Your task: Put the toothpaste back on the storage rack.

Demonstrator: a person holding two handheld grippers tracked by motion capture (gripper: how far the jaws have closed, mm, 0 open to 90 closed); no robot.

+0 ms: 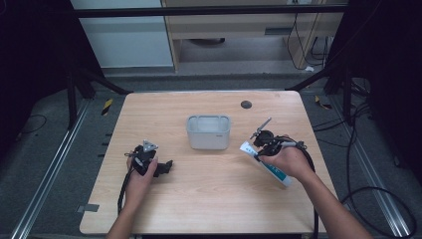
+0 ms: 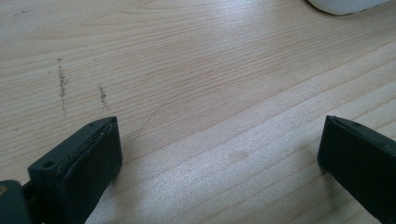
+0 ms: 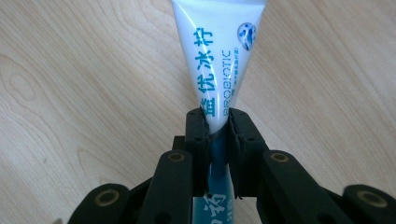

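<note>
A white toothpaste tube [image 3: 219,51] with teal print lies on the wooden table [image 1: 209,199], right of centre. My right gripper [image 3: 217,126] is shut on it partway along, the tube squeezed between both pads. In the high view the tube [image 1: 278,175] runs diagonally under the right hand, with the right gripper [image 1: 261,153] clamped near its upper end. My left gripper [image 1: 167,166] rests low on the table at the left and points right. Its jaws stand wide open over bare wood in the left gripper view [image 2: 219,154], with nothing between them.
A pale grey open bin [image 1: 208,132] stands at the table's centre; its rounded corner [image 2: 345,4] shows at the top right of the left gripper view. A small black round cap [image 1: 246,104] is set into the table behind the bin. Cables trail off both grippers.
</note>
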